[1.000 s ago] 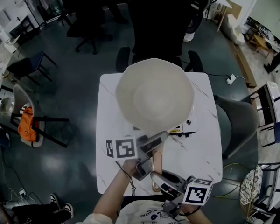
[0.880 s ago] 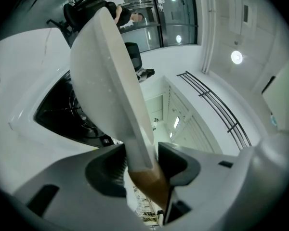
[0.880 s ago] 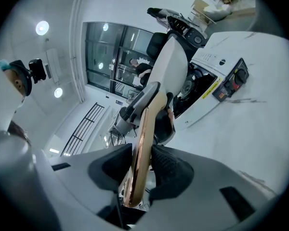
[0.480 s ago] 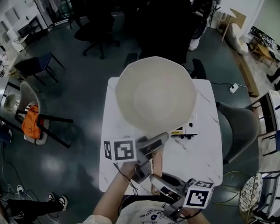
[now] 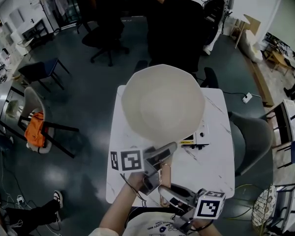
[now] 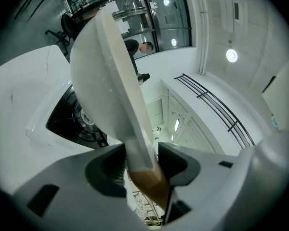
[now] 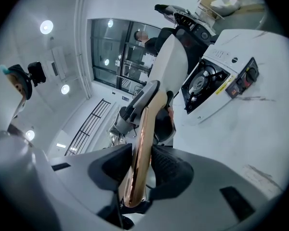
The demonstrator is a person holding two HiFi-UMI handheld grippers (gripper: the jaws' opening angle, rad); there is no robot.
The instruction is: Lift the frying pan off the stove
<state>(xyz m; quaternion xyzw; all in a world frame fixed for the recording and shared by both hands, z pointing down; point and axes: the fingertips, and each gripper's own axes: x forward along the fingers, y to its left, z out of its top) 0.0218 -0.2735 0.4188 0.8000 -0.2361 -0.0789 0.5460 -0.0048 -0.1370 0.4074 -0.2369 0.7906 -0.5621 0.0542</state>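
Frying pan [image 5: 163, 102] hangs in the air above the stove [image 5: 200, 132], not touching it. Left gripper [image 6: 139, 160] and right gripper [image 7: 139, 170] both squeeze its handle [image 5: 164, 173] tight. The lift looks nearly done; next it should be carried away from the stove, held steady

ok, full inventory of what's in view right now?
frying pan: 1, cream, held up above the stove
handle: 1, copper, on the pan, toward the person
stove: 1, white with black burner, on the table
table: 1, white marble, centre
grey chair: 1, right of table
orange bag: 1, on a chair at left
office chairs: several, black, far side
left gripper: grey, fingers shut on handle near pan
right gripper: grey, fingers shut on handle's end
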